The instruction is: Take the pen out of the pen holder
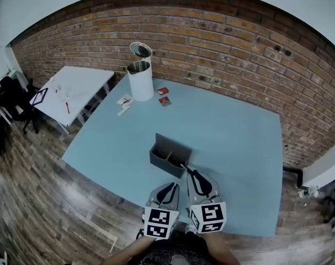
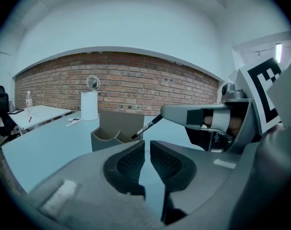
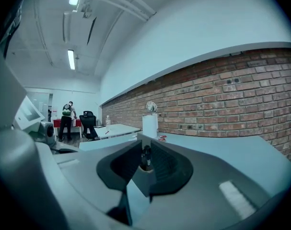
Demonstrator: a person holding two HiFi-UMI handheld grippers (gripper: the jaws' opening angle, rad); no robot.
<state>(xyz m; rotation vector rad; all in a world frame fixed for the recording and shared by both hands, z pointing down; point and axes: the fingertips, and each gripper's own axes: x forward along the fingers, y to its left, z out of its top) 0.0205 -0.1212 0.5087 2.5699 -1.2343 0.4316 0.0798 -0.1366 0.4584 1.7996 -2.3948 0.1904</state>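
A dark grey pen holder [image 1: 168, 155] stands in the middle of the pale blue table [image 1: 239, 148]. My right gripper [image 1: 193, 175] is shut on a black pen [image 1: 185, 168] just near of the holder. The pen slants up, its tip at the holder's near right corner. In the right gripper view the pen [image 3: 145, 157] sits pinched between the pads of the right gripper [image 3: 145, 152]. My left gripper [image 1: 168, 190] hangs beside it to the left, shut on nothing. The left gripper view shows its own jaws [image 2: 147, 150] together, and beyond them the holder [image 2: 114, 128] and the pen [image 2: 147, 125].
A white cylindrical bin [image 1: 141, 76] with its lid up stands at the table's far left, with red packets [image 1: 164, 95] and paper slips [image 1: 123, 101] beside it. A white side table [image 1: 73, 90] and a chair [image 1: 12, 95] are at left. A brick wall [image 1: 222, 43] runs behind.
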